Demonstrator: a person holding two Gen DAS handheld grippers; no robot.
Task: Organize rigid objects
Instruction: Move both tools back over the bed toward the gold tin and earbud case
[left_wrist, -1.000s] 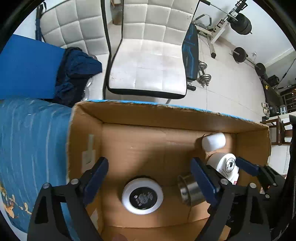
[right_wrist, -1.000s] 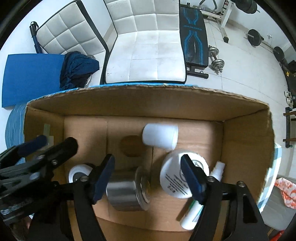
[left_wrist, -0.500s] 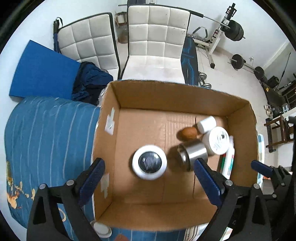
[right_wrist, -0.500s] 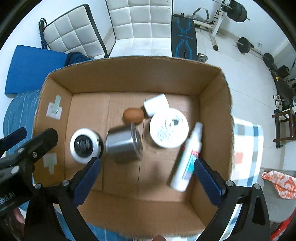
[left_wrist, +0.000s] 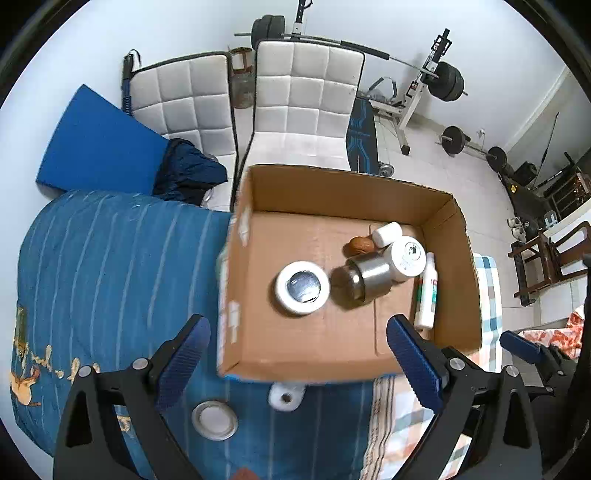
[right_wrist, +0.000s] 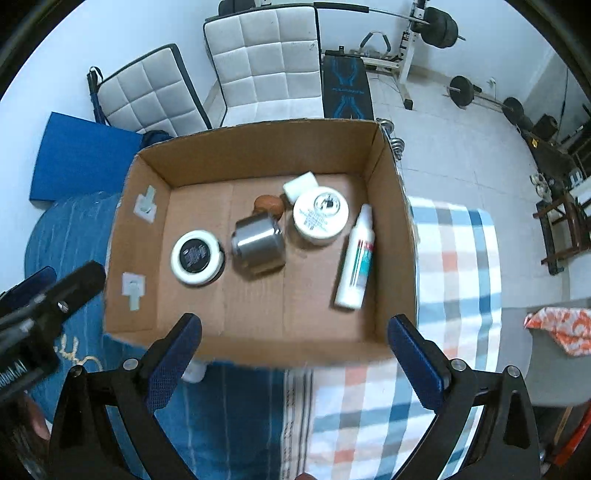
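An open cardboard box (left_wrist: 369, 192) (right_wrist: 258, 147) sits on the bed. Inside lie a black-and-white jar (left_wrist: 302, 288) (right_wrist: 197, 256), a steel cup on its side (left_wrist: 364, 277) (right_wrist: 258, 242), a large white jar (left_wrist: 406, 254) (right_wrist: 320, 215), a small white container (left_wrist: 386, 233) (right_wrist: 301, 184), a brown egg-like object (left_wrist: 360, 244) (right_wrist: 267, 203) and a white spray bottle (left_wrist: 425, 291) (right_wrist: 356, 258). My left gripper (left_wrist: 299, 365) and right gripper (right_wrist: 295, 362) are both open and empty, high above the box's near edge.
On the blue blanket (left_wrist: 110, 266) in front of the box lie a round metal lid (left_wrist: 214, 419) and a small white object (left_wrist: 286, 395). A checked cloth (right_wrist: 454, 258) covers the bed at the right. White chairs (left_wrist: 306, 92) and gym weights (left_wrist: 447, 79) stand behind.
Both grippers have risen up and back out of the box; the objects stay inside it. The whole box and the bed in front of it have come into view.
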